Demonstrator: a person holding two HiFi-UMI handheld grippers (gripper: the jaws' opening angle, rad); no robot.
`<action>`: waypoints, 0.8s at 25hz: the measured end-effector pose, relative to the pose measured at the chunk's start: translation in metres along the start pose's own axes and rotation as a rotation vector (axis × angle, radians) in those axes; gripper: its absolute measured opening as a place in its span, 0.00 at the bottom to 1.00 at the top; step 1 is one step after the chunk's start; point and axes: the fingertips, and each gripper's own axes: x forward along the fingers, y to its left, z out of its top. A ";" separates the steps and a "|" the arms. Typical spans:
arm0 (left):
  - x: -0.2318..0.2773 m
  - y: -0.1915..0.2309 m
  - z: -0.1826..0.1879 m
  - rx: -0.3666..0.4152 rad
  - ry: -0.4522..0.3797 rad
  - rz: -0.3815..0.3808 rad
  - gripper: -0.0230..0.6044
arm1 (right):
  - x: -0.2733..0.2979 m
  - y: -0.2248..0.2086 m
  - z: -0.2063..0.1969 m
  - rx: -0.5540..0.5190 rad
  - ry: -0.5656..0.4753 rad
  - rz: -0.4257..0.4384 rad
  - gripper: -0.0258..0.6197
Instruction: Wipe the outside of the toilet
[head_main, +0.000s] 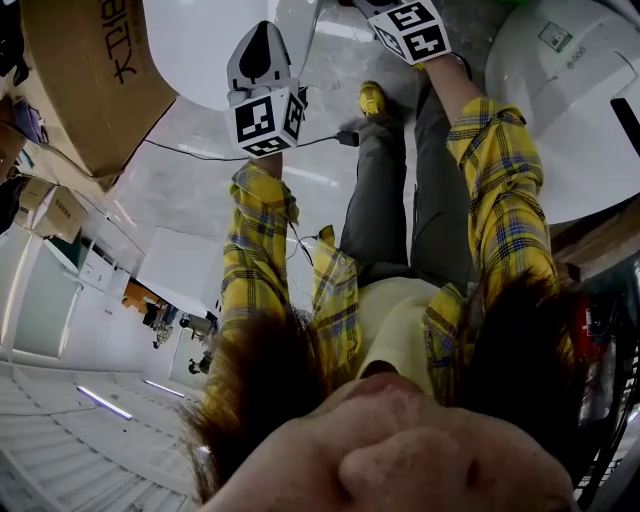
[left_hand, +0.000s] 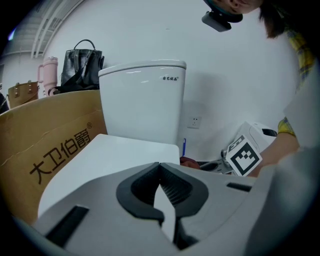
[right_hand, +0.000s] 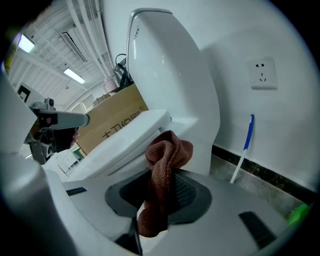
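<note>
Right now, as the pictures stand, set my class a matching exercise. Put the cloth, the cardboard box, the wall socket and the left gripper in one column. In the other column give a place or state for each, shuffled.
Column one
1. brown cloth
2. cardboard box
3. wall socket
4. left gripper

Column two
a. on the white wall
b. jaws together, holding nothing
c. clamped in the right gripper
d. beside the toilet

Pairs: 1-c, 2-d, 3-a, 4-b
</note>
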 end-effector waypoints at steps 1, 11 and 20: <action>-0.002 0.000 -0.002 0.001 0.000 -0.003 0.05 | -0.001 0.004 -0.003 -0.005 0.003 0.007 0.22; -0.023 0.004 -0.015 -0.012 -0.013 -0.004 0.05 | -0.006 0.051 -0.027 -0.016 0.034 0.051 0.22; -0.041 0.015 -0.032 -0.020 -0.012 0.006 0.05 | -0.006 0.084 -0.057 0.016 0.037 0.062 0.22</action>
